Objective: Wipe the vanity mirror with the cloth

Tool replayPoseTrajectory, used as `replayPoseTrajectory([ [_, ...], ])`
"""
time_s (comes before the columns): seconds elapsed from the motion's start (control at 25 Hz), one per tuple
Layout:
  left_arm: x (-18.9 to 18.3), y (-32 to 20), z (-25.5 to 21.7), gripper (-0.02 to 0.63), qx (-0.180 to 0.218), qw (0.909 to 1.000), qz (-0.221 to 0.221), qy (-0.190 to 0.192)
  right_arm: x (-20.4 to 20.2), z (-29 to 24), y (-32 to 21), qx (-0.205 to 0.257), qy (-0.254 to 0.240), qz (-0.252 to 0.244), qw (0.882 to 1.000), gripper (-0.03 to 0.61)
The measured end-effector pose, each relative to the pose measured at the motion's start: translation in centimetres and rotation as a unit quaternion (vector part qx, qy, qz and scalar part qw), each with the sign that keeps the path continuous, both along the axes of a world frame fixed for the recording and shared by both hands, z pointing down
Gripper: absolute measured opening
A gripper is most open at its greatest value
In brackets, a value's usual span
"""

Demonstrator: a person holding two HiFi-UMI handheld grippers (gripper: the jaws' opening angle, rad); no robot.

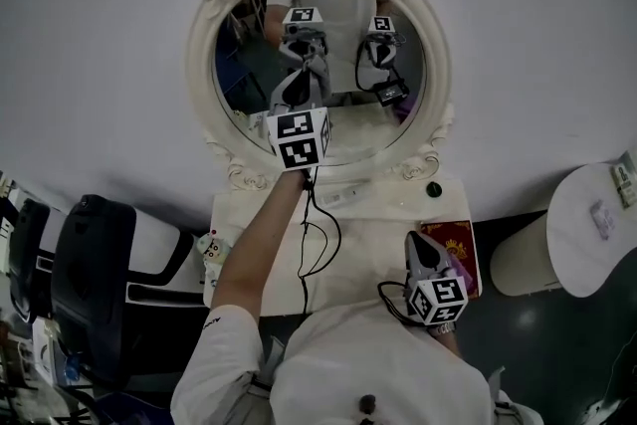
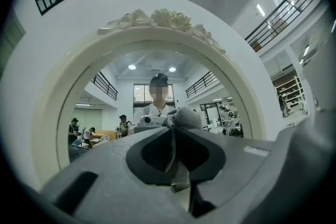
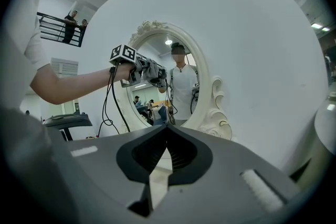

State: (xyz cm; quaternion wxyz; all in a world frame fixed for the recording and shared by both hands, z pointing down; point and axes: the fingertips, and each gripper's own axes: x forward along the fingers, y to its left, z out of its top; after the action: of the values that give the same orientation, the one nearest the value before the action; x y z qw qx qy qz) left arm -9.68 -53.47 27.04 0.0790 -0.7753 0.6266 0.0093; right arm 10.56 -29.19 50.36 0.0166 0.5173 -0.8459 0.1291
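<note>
At the far edge of the white vanity table (image 1: 368, 229), the oval vanity mirror (image 1: 348, 119) stands upright in a cream frame topped with carved roses. The left gripper (image 1: 302, 93) is clamped on a crumpled grey cloth (image 1: 315, 65), whose bunched wad meets the glass just left of its middle. Near and right, the right gripper (image 1: 422, 252) hangs over the table, its jaws together on nothing.
</note>
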Motion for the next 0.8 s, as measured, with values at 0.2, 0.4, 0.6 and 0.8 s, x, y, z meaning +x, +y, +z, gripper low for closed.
replayPoseTrajectory([
  [0.2,-4.9,0.4,0.1,0.025,-0.001,0.9988,-0.048,-0.005,-2.8,-0.2,-0.5,0.002,0.001,-0.036,0.999,0.008],
  [0.4,-9.6,0.7,0.2,0.025,-0.006,0.9960,-0.089,-0.003,-5.4,0.0,-1.1,-0.003,0.003,-0.069,0.998,0.008],
  [0.6,-12.5,1.0,0.1,0.025,-0.008,0.9931,-0.117,-0.005,-7.1,0.2,-1.4,-0.006,0.002,-0.090,0.996,0.008],
  [0.8,-14.1,1.0,0.3,0.025,-0.012,0.9907,-0.135,-0.004,-7.7,0.3,-1.9,-0.009,0.000,-0.100,0.995,0.008],
])
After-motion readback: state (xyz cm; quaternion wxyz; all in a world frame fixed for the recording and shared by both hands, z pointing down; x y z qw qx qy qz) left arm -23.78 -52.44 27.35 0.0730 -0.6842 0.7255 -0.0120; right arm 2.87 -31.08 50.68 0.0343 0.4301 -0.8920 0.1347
